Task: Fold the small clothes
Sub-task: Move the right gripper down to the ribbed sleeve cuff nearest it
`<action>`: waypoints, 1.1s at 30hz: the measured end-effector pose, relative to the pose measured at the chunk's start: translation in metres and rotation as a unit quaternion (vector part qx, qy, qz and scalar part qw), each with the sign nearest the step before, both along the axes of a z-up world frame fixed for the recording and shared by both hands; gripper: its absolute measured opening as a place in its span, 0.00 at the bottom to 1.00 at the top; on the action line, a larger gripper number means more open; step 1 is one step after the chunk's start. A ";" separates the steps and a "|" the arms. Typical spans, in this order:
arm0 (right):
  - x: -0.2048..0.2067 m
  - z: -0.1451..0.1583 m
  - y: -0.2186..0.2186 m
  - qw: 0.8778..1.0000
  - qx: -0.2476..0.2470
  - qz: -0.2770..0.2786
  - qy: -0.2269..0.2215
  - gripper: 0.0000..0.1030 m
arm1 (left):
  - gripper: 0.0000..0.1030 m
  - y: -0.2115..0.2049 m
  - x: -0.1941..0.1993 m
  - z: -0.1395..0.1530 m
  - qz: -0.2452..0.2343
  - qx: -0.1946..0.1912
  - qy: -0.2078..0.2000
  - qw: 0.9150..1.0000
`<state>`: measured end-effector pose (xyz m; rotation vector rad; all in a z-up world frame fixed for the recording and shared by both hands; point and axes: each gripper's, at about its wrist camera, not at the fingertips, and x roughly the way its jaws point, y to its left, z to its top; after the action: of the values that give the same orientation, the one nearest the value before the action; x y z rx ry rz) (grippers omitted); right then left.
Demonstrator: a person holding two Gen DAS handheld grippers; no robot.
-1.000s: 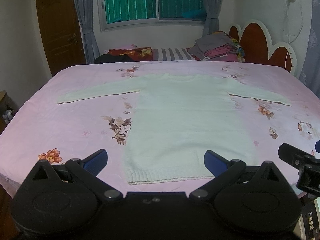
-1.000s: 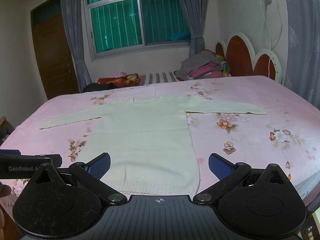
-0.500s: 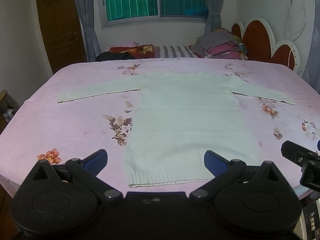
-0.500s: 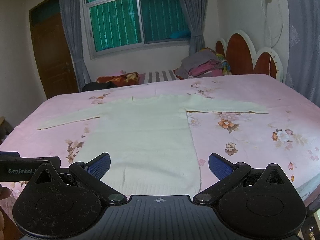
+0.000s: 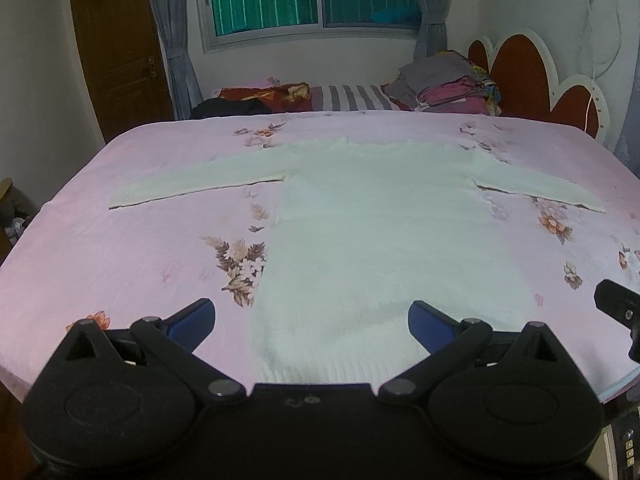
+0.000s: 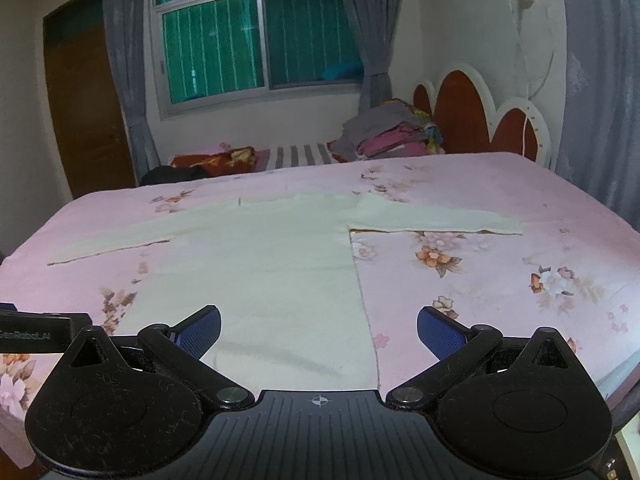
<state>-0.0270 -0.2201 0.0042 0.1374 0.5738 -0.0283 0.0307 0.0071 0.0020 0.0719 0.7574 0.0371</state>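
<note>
A pale cream knitted sweater [image 5: 380,232] [image 6: 264,264] lies flat on the pink floral bedsheet [image 5: 120,248], with both sleeves spread out to the sides and its ribbed hem nearest me. My left gripper [image 5: 312,318] hovers open over the hem, nothing between its blue pads. My right gripper [image 6: 319,326] is also open, above the sweater's lower right edge. Each gripper's body pokes into the other view: the right one [image 5: 616,312] at the far right, the left one [image 6: 40,332] at the far left.
A pile of folded clothes [image 5: 448,88] and dark and striped fabrics [image 5: 280,98] lie at the far end of the bed. A red and white headboard [image 5: 560,96] stands on the right. The bed's near edge [image 5: 624,384] runs just below the grippers.
Both grippers have moved forward slightly and lower toward the sweater's hem, which now sits partly under the left gripper's body. Both stay open.
</note>
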 end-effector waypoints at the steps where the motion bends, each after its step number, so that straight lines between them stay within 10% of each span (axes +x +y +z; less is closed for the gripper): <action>1: 0.004 -0.001 -0.001 1.000 0.001 -0.003 0.000 1.00 | 1.00 0.000 0.003 0.000 0.000 -0.003 0.000 1.000; 33: 0.176 -0.006 0.003 0.995 0.000 -0.096 0.012 1.00 | 1.00 0.053 0.196 -0.037 -0.050 -0.019 0.011 0.999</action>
<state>0.1494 -0.2174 -0.0014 0.1914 0.5822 -0.2175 0.2271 0.0602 -0.0355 0.0746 0.7762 -0.0731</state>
